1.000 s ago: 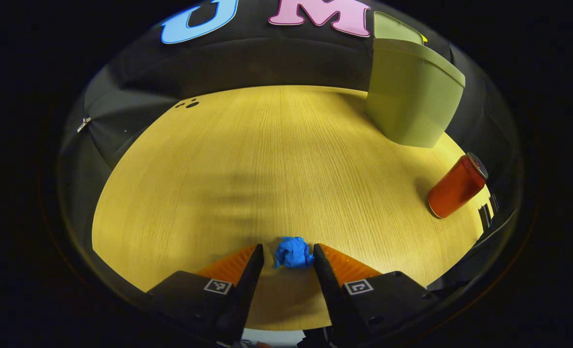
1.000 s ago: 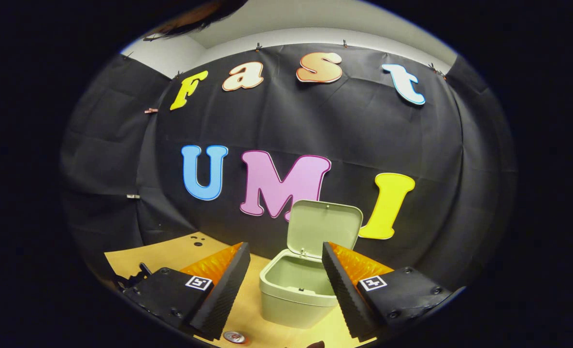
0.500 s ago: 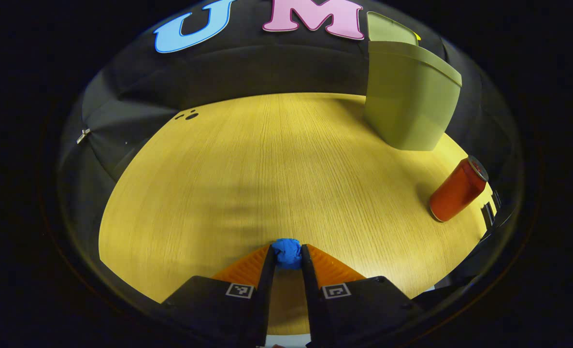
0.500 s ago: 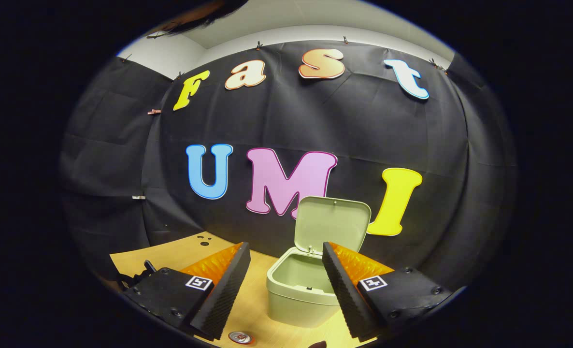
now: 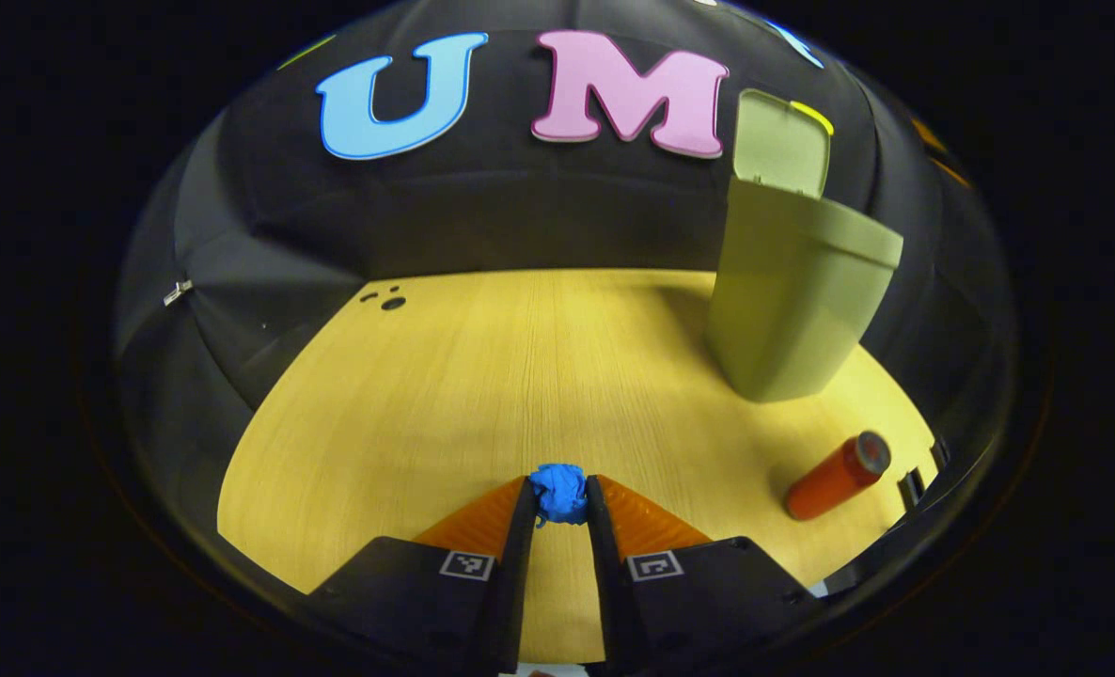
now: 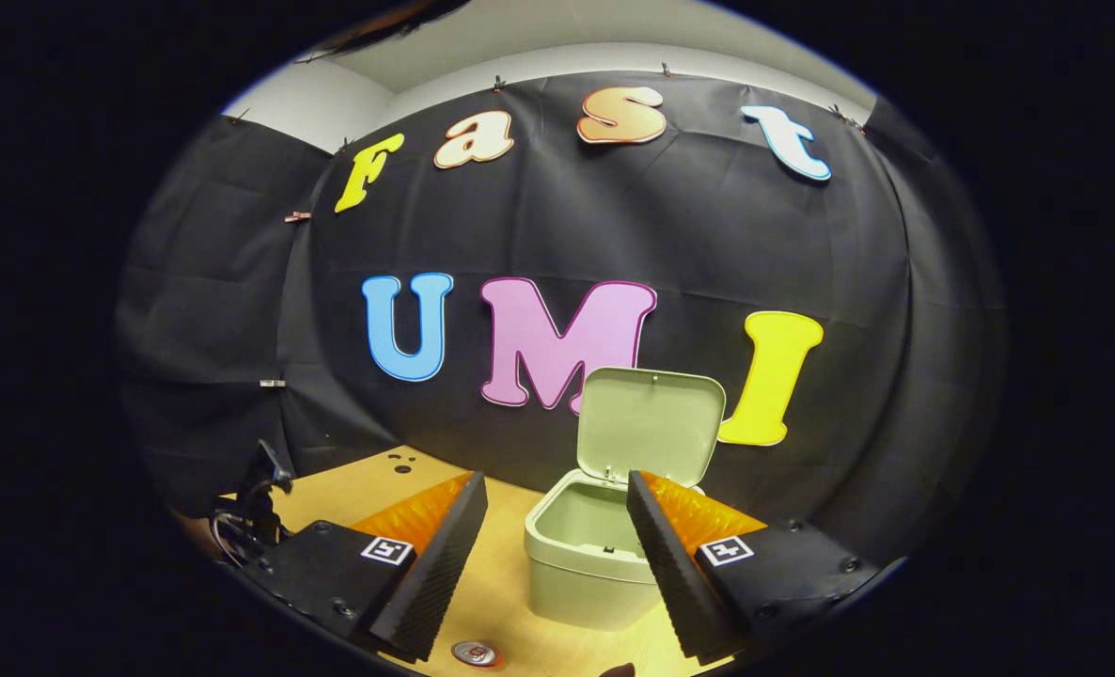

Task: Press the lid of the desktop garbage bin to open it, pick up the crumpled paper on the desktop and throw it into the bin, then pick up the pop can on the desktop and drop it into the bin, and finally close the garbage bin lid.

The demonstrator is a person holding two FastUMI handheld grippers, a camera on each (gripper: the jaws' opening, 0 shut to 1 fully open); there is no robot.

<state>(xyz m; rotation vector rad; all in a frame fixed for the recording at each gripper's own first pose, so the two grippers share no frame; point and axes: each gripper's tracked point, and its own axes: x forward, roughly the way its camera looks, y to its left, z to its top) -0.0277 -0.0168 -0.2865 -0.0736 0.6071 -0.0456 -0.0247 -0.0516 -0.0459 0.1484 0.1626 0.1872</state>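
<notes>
Nearest, in the left gripper view: left gripper (image 5: 558, 496) clamped on the crumpled paper (image 5: 558, 493), both fingers pressing its sides, blue wad sitting right at the tips. Whether it is clear of the wooden desktop (image 5: 482, 376) cannot be told for certain; it looks raised.

Farther right on the desktop, pop can (image 5: 834, 476) upright, untouched, near the desk edge. Beyond it, garbage bin (image 5: 797, 301), lid (image 5: 779, 141) standing open at the back.

Right gripper view: right gripper (image 6: 557, 541) with fingers wide apart, holding nothing, aimed at the bin (image 6: 581, 569); hollow exposed, lid (image 6: 650, 428) tipped up against the wall. Can top (image 6: 472, 653) just below the fingers.

Judgement: lid step done; paper step in hand, grasp made. Next move calls for carrying the wad rightward and up over the bin rim, centred above the opening, then parting the fingers. Can and lid closing remain.
</notes>
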